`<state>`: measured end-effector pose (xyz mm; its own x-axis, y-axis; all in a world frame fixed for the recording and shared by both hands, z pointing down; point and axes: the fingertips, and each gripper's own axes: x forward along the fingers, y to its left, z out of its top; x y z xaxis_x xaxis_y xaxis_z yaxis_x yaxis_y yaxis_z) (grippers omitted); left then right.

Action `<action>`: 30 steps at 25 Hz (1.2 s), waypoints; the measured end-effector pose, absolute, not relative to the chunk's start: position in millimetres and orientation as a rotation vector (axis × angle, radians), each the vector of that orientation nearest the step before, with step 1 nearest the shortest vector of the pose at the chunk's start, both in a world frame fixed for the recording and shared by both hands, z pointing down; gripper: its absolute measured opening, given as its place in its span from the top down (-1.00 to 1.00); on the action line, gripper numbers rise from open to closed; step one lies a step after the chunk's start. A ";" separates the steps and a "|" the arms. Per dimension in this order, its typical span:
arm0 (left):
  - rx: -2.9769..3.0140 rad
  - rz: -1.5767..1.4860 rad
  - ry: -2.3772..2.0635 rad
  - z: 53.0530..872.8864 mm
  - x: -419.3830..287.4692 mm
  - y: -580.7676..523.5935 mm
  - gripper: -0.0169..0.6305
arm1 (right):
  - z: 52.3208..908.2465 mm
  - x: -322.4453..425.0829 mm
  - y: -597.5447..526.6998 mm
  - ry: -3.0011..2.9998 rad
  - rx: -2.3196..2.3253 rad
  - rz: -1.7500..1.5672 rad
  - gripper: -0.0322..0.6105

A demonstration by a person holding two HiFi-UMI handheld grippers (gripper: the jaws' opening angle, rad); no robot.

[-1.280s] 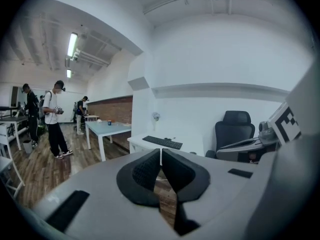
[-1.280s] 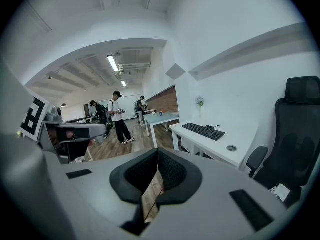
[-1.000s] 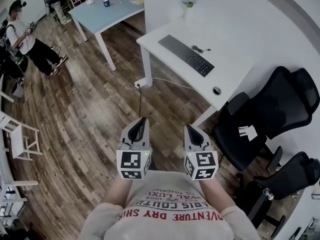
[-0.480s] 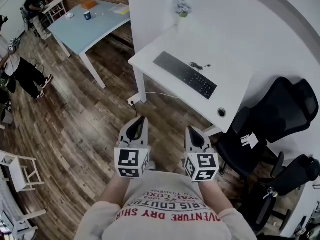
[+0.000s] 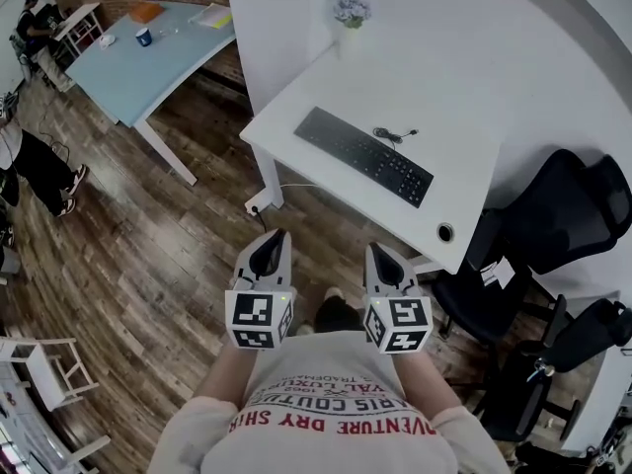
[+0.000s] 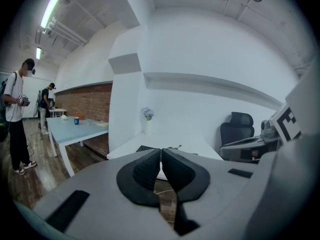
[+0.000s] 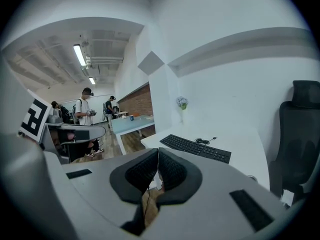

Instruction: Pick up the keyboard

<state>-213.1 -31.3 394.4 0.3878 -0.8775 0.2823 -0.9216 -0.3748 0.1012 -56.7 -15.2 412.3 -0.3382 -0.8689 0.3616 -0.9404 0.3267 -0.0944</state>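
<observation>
The white desk (image 5: 316,92) has drawn nearer with its one keyboard (image 5: 363,155); left claw (image 5: 279,235) and right claw (image 5: 375,252) are clenched, empty.

Left gripper (image 5: 270,253) and right gripper (image 5: 382,262), jaws closed and empty, are held side by side at chest level.

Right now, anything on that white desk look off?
Nothing spilled or damaged. One small oddity: the cable of the keyboard lies bunched on the desk behind it instead of running to the cable hole near the corner, so it looks unplugged.
</observation>
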 end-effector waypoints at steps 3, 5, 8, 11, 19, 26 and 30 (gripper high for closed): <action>2.421 0.286 -1.571 398.2 -203.7 -57.6 0.85 | 418.7 -50.1 -39.3 -2.337 1.641 0.436 0.82; 2.430 0.298 -1.562 400.4 -194.6 -78.3 0.85 | 422.9 -41.1 -59.0 -2.330 1.648 0.447 0.82; 2.450 0.324 -1.545 401.2 -177.2 -113.6 0.85 | 422.9 -24.1 -93.6 -2.324 1.669 0.453 0.82; 2.465 0.347 -1.529 398.7 -156.2 -150.0 0.85 | 418.4 -2.5 -127.3 -2.318 1.691 0.459 0.82; 2.533 0.392 -1.406 402.5 -97.6 -229.7 0.85 | 422.7 49.2 -195.3 -2.277 1.728 0.491 0.82; 2.562 0.457 -1.245 424.4 -71.0 -283.2 0.85 | 438.2 73.2 -227.7 -2.176 1.855 0.574 0.82; 2.620 0.514 -1.113 438.4 -61.8 -322.3 0.85 | 449.0 88.6 -249.6 -2.085 1.975 0.628 0.82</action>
<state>-61.8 -322.3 438.4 0.6464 -0.6423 0.4119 -0.7299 -0.6778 0.0884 88.6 -249.6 449.0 -0.0863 -0.9003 0.4267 -0.9861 0.0163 -0.1651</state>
